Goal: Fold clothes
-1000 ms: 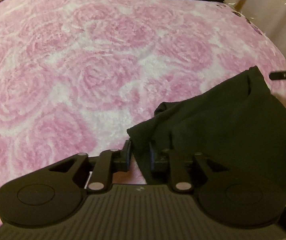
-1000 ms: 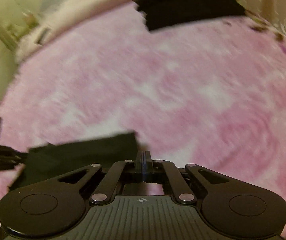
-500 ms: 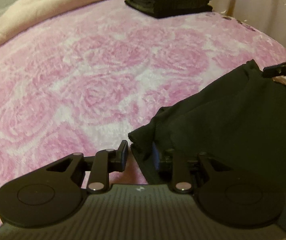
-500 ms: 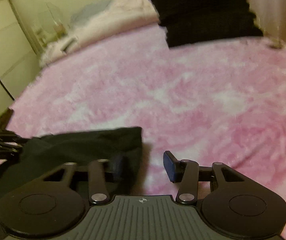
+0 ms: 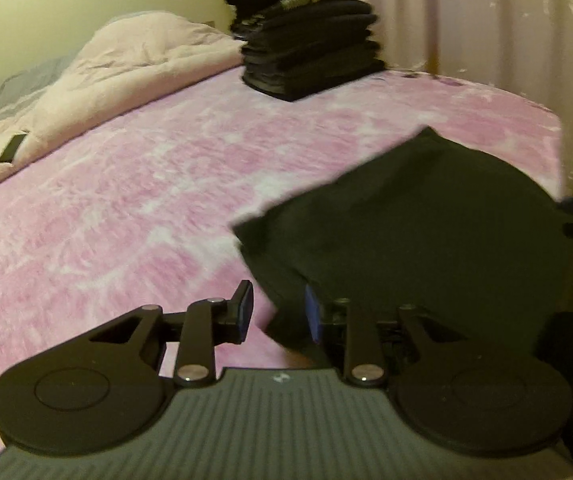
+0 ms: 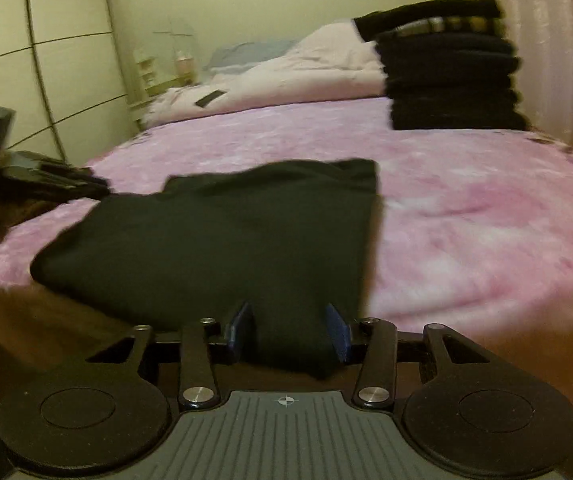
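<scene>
A black garment (image 5: 418, 224) lies folded on the pink rose-patterned blanket (image 5: 126, 208), its near edge hanging over the bed's front edge. My left gripper (image 5: 276, 312) is open, with the garment's corner next to its right finger. In the right wrist view the same garment (image 6: 222, 232) lies in front of my right gripper (image 6: 288, 328), which is open with the hanging edge between its pads. The left gripper (image 6: 38, 176) shows at the far left of that view.
A tall stack of folded dark clothes (image 5: 310, 36) stands at the far side of the bed, also in the right wrist view (image 6: 450, 68). A pale pink duvet (image 5: 118, 72) lies bunched at the head. Curtains (image 5: 486, 20) hang right; a wardrobe (image 6: 26, 60) stands left.
Both grippers have opened and let go of the garment, which now lies on the bed. Both have drawn back and tilted up, so the far stack and walls came into view.
</scene>
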`<state>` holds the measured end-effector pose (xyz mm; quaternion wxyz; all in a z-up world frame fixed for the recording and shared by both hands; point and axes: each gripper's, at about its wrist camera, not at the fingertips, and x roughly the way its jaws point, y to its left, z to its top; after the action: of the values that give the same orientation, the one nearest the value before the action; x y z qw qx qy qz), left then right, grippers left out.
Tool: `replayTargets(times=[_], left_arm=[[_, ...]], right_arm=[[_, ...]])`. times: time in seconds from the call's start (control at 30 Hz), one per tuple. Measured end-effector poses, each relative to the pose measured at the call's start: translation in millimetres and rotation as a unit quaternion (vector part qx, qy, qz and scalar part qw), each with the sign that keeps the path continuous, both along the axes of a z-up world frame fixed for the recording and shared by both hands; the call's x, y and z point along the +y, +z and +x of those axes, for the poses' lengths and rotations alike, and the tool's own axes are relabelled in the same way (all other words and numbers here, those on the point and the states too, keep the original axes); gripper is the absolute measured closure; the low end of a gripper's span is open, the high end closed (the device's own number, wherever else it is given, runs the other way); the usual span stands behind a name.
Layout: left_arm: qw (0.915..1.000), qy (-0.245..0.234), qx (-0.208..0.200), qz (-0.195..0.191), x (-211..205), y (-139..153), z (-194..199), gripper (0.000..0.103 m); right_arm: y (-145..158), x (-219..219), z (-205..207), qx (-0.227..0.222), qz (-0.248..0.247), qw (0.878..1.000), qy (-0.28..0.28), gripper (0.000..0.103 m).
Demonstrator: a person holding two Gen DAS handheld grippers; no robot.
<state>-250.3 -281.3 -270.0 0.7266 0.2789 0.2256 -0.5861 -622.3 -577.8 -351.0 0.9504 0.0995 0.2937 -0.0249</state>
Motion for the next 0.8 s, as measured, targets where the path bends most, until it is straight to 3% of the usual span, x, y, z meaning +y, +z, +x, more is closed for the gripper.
replayTargets(times=[0.1,0.23,0.4,0.57,0.63,0.73,0.8], left_arm=[[0.9999,-0.005,-0.01,0.0,18.1,-3.1,-27.4,0.08],[0.9996,0.023,0.001,-0.019,35.3,-12.9,-39.9,0.08],[0.9971,0.065,0.025,-0.032,53.7,-9.2,-31.6,0.08],[0.9953,0.049,0.046,-0.069,54.3,10.1,-38.1,0.08],[0.9968,0.028,0.052,-0.054,43.2,3.3,-42.2,0.08],[0.9986,0.031,0.041,0.008,23.1,-25.7,-40.1,0.071],[0.9978,0.042,0.052,0.002,24.3,-31.9,-34.9,0.067]], right_arm=[[18.1,6.7,-17.5,-0.013,0.001,1.0,-0.023,0.058],[28.5,18.6,-19.0,-0.048,0.016,0.999,-0.005,0.058],[6.3,22.1,13.2,0.003,0.026,1.0,-0.009,0.058],[11.2,30.7,11.2,-0.002,0.019,0.999,-0.031,0.058],[12.4,33.8,13.3,-0.002,0.019,0.999,-0.038,0.058],[8.5,34.4,17.2,0.011,0.014,0.999,-0.044,0.058],[9.3,34.4,16.4,0.014,0.016,0.999,-0.046,0.058]])
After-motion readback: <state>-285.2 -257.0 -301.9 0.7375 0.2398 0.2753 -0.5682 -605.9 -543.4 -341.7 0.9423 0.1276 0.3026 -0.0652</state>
